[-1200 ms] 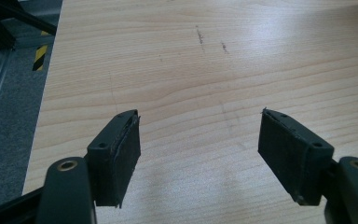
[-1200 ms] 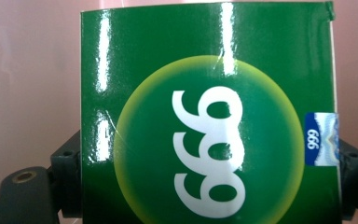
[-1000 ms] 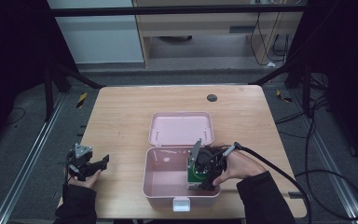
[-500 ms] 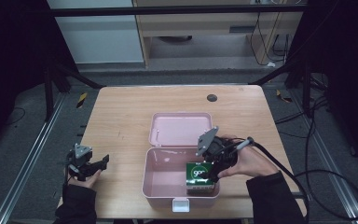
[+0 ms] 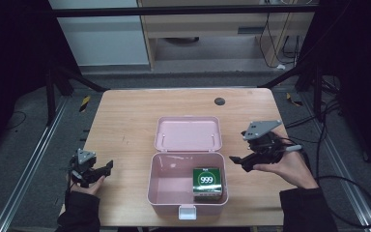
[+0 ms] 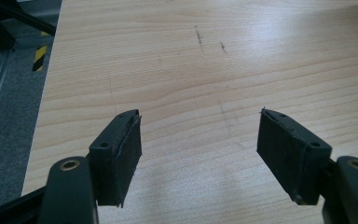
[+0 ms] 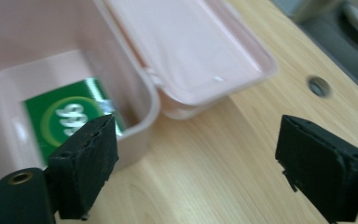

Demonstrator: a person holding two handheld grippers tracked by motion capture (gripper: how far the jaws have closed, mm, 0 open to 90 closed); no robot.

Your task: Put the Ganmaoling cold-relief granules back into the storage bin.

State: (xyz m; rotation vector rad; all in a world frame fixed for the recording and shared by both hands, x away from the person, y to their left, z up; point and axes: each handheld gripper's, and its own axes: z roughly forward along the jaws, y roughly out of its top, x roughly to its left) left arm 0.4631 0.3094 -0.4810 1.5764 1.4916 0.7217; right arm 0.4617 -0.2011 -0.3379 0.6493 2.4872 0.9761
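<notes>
A pink box stands open near the table's front edge, its lid lying flat behind it. A green carton marked 999 lies in the box's right part, also seen in the right gripper view as a green carton. My right gripper hovers just right of the box, apart from it. Its jaws have just been opening and nothing is between them. My left gripper rests at the table's front left, open over bare wood.
A small dark round hole sits in the wooden table behind the lid. A white latch sticks out from the box's front wall. Dark frame rails and cables surround the table.
My right gripper let go of the green carton inside the pink box, then rose and moved right, out of the box. The left gripper stayed still.
</notes>
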